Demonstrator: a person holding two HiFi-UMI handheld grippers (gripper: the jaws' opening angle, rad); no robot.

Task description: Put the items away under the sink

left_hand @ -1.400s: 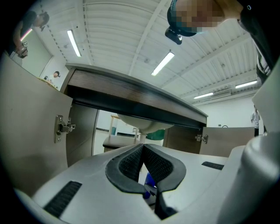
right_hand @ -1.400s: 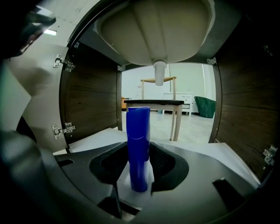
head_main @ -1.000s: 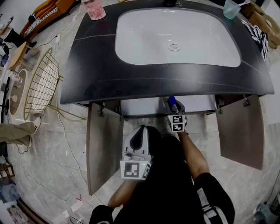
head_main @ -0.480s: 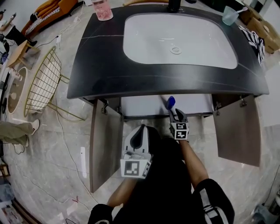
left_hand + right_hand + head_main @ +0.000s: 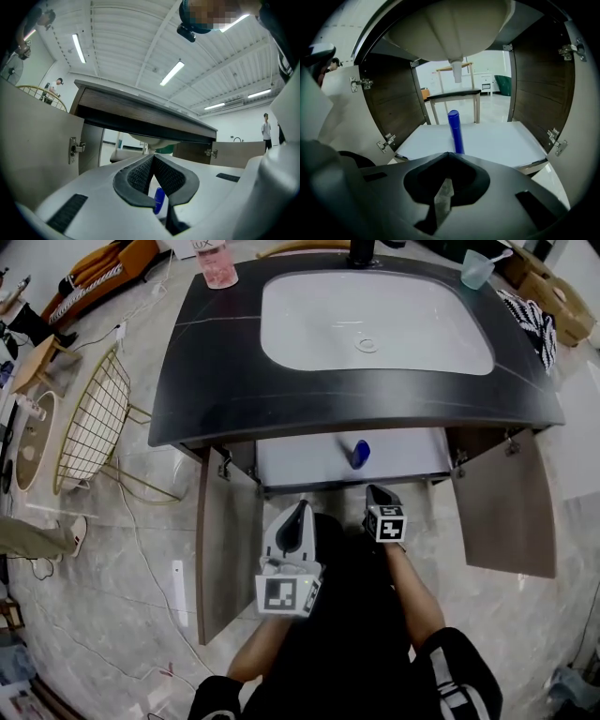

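A blue bottle (image 5: 359, 454) stands upright on the white cabinet floor (image 5: 309, 460) under the sink, free of both grippers. In the right gripper view the blue bottle (image 5: 455, 131) rises just beyond my right gripper (image 5: 449, 154), whose jaws meet at the tips with nothing between them. In the head view the right gripper (image 5: 373, 491) sits outside the cabinet's front edge. My left gripper (image 5: 302, 507) hangs lower left of it, also shut and empty. Through the slit behind the left gripper (image 5: 153, 157) a sliver of the blue bottle (image 5: 159, 200) shows.
Both cabinet doors hang open, the left door (image 5: 228, 549) and the right door (image 5: 502, 498). The sink's drain pipe (image 5: 457, 70) drops into the cabinet above the bottle. On the black counter (image 5: 216, 362) stand a pink bottle (image 5: 216, 263) and a teal cup (image 5: 475, 268). A gold wire basket (image 5: 89, 418) stands at left.
The right gripper let go of the blue bottle and drew back out of the cabinet. The bottle now stands alone on the cabinet floor. The left gripper barely moved.
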